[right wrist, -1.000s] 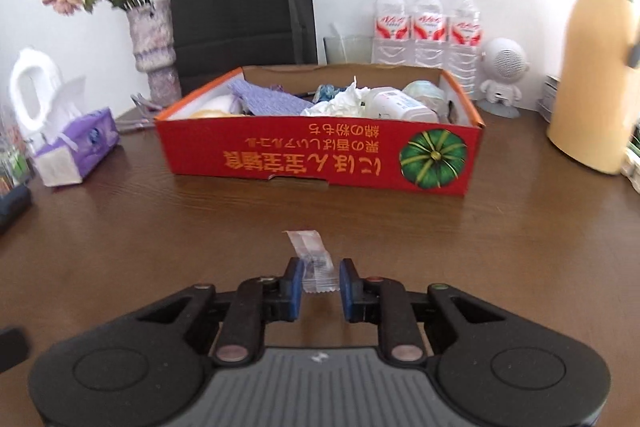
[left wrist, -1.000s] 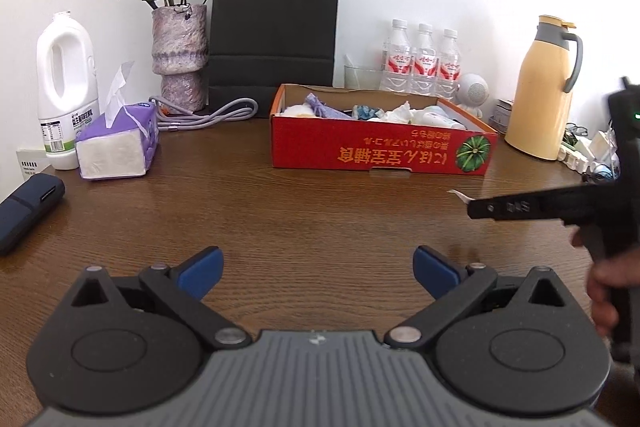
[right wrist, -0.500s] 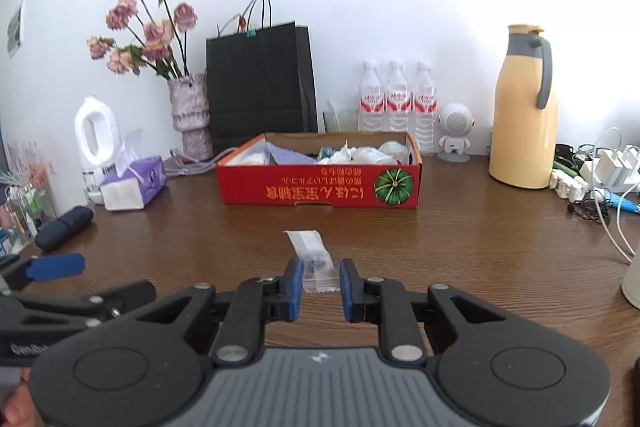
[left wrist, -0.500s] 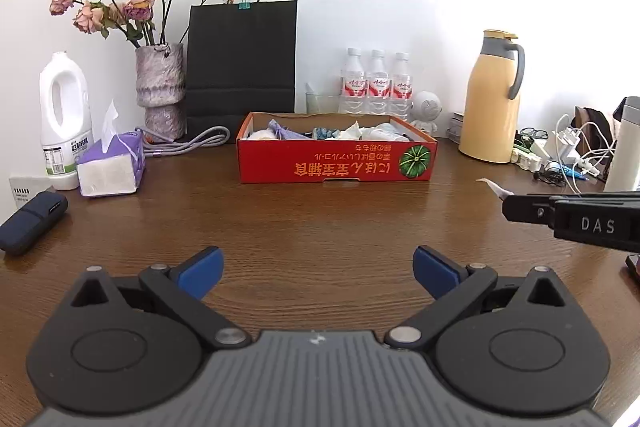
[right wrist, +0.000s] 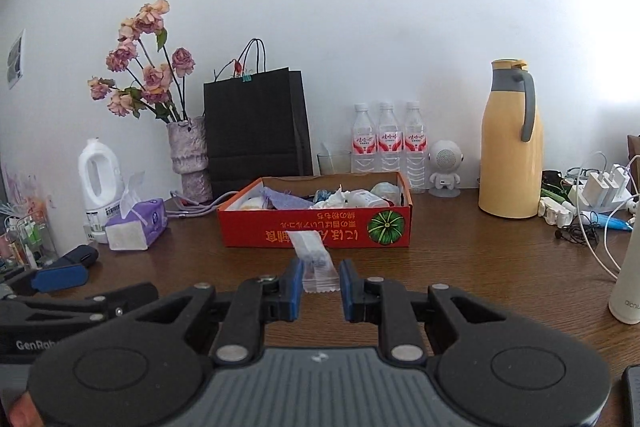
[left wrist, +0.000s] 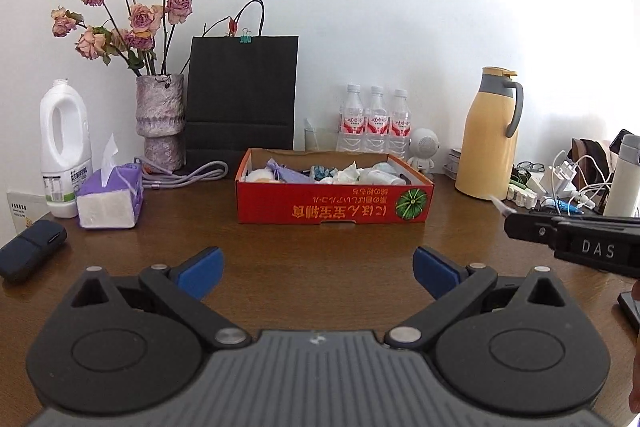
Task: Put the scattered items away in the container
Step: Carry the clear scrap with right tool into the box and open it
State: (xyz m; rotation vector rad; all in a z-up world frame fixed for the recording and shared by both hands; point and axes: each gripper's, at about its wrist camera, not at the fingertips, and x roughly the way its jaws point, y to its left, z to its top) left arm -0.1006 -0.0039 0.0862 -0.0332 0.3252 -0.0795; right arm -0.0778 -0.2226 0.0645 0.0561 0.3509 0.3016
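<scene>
1. The table (right wrist: 460, 251) spreads dark and brown under and ahead of both grippers; I see no loose item on the bare wood between them and the container.
2. The red box (right wrist: 316, 231), the container, sits straight ahead of the right gripper and well beyond its tips, pumpkin print facing it. It already holds tissue, a purple pouch and small bottles.
3. The yellow flask (right wrist: 508, 155) stands ahead and to the right of the right gripper, beside the box; tangled chargers and white cables (right wrist: 600, 187) lie further right.
4. The left gripper (left wrist: 316, 273) hangs low over the table with its jaws spread wide and nothing between the blue pads.
5. The right gripper (right wrist: 320, 281) has its jaws drawn in close around a small clear packet (right wrist: 314, 261), which stands up between the pads and juts forward past them. The right pad seems to leave a slight gap, so I judge the hold loose, perhaps on one edge only.
6. Risks, as I judge them:
 - The slick film could slide out on the way to the box, because so little of it is pinched.
 - A low approach could catch the packet's free end on the box's near wall and fold or pull it out.
 - Letting go short of the rim would leave it on the table.
</scene>
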